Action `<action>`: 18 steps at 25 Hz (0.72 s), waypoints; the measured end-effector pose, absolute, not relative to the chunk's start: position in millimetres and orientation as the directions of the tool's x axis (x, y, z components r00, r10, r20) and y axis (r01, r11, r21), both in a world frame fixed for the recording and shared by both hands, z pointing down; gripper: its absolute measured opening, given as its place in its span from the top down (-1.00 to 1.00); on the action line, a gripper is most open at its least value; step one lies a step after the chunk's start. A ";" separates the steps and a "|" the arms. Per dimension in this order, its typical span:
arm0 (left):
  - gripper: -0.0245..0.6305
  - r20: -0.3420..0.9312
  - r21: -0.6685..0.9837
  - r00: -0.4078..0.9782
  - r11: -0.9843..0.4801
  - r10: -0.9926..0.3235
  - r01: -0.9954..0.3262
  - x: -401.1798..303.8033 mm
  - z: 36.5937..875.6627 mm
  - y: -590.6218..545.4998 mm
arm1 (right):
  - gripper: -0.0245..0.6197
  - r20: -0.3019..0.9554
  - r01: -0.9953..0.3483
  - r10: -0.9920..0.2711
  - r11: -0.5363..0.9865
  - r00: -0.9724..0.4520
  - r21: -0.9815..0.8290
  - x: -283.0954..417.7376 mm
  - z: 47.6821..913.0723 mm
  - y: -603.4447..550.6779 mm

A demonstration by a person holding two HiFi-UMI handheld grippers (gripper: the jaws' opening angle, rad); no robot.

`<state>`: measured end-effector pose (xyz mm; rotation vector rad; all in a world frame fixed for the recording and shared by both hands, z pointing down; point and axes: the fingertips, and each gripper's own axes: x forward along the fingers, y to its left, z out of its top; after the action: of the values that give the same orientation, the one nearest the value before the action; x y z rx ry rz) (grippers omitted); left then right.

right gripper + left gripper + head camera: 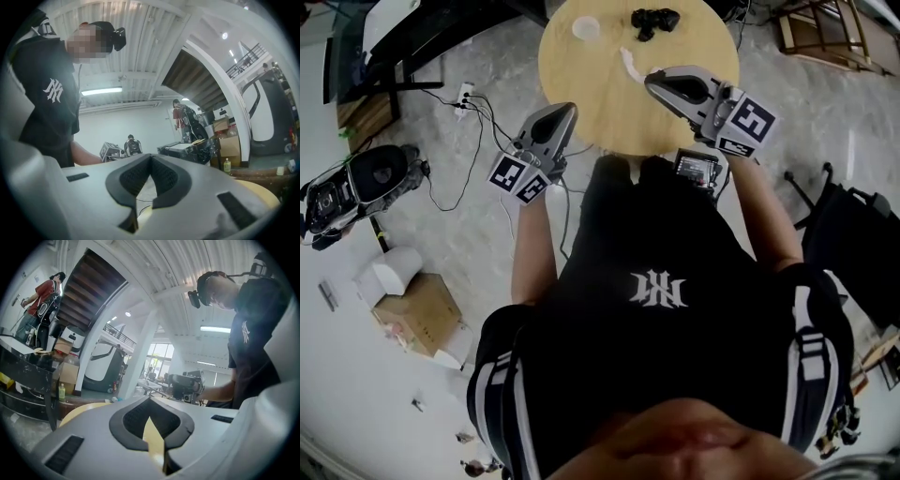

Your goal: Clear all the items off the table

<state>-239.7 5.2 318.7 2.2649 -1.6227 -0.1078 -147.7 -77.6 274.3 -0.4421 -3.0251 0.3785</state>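
A round wooden table [581, 103] stands ahead of me in the head view. On it lie a small white round item [585, 28], a black object [654, 19] at the far side, and a white elongated item [630, 64]. My left gripper [567, 108] hovers at the table's near left edge, shut and empty. My right gripper [649, 80] reaches over the table, its tip just beside the white elongated item, shut with nothing in it. In the left gripper view the left gripper [150, 398] has its jaws meeting at the tip; the right gripper [151, 155] shows the same in its own view.
Cables and a power strip [464, 94] lie on the floor left of the table. A black device [366, 178] and a cardboard box [417, 309] sit further left. A black chair [853, 225] stands at the right, wooden frames [825, 28] at top right. People stand far off.
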 end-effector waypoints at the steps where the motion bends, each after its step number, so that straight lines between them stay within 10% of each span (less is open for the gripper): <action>1: 0.89 0.132 0.326 0.342 -0.285 -0.930 -0.902 -243.8 317.5 4.5 | 0.92 0.026 0.273 0.288 0.930 -0.957 -0.245 -151.4 272.0 -75.1; 18: 0.89 0.093 0.368 0.424 -0.364 -0.901 -0.856 -271.0 327.0 -4.1 | 0.92 0.077 0.219 0.244 0.944 -0.967 -0.248 -189.9 279.5 -60.9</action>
<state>-271.0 -4.1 327.0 2.3235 -1.5042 -0.1755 -189.9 -60.9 279.5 -0.3571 -2.9922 0.3628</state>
